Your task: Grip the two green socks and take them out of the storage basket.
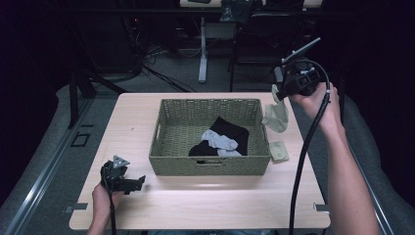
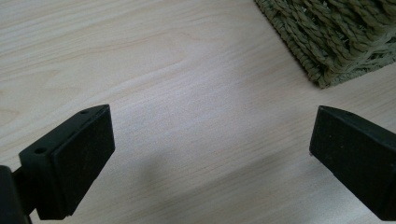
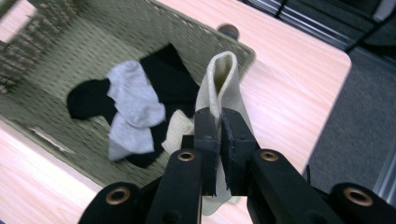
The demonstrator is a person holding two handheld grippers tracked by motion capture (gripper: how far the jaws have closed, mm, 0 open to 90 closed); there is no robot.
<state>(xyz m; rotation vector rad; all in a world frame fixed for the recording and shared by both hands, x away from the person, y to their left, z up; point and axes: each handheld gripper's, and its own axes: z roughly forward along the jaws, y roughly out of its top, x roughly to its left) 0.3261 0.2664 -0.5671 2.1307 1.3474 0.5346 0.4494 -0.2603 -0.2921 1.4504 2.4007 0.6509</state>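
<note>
Beside the basket (image 1: pixel 210 164), right tongs (image 3: pixel 219 135) pinch a cream sock (image 3: pixel 223 81).

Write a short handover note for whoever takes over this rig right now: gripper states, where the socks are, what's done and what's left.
Right gripper: shut on a cream sock, held in the air by the wicker basket's right rim.
Left gripper: open, holding nothing, low over the table by the basket's front left corner.
In the basket: black socks and grey socks.
Left: a second cream sock lies on the table right of the basket. Likely next: drop the held sock in, then fetch that one.
</note>
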